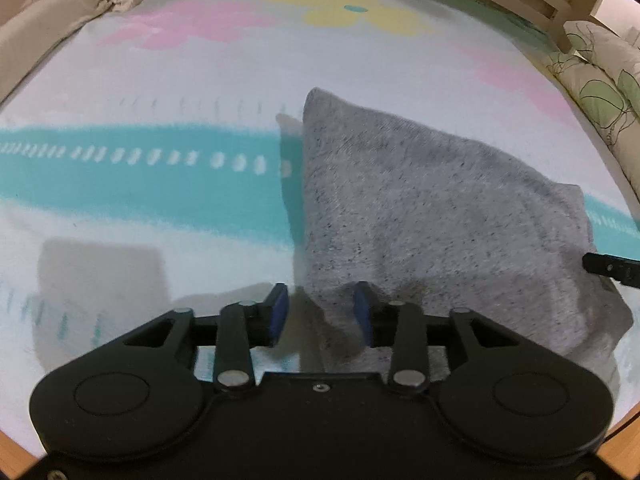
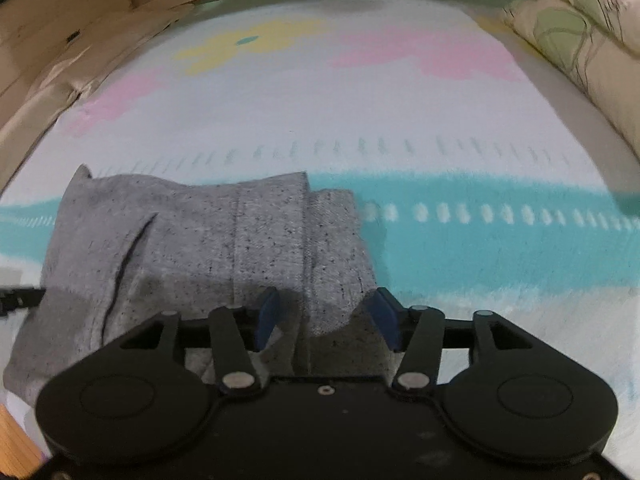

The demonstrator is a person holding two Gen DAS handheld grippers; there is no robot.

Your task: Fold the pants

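Gaping moderately, the left gripper has its blue pads apart with a corner of the grey pants lying between them; the cloth touches the right pad, while the left pad stands clear of it over the blanket. Nothing is pinched. The right gripper is also spread, a little wider, and a fold of the pants sits in the gap, its edge close against the right pad; whether the pads actually touch the cloth cannot be told.

The pants lie folded into a thick bundle on the blanket, which is white with a teal band, pink patches and a yellow flower. In the right view a pocket slit shows as a dark curved line on the bundle's left part. A black tip of the right gripper shows at the bundle's far edge in the left view.

A leaf-print pillow lies beside the blanket, and a beige cushion sits at the other side. Both views are somewhat blurred.
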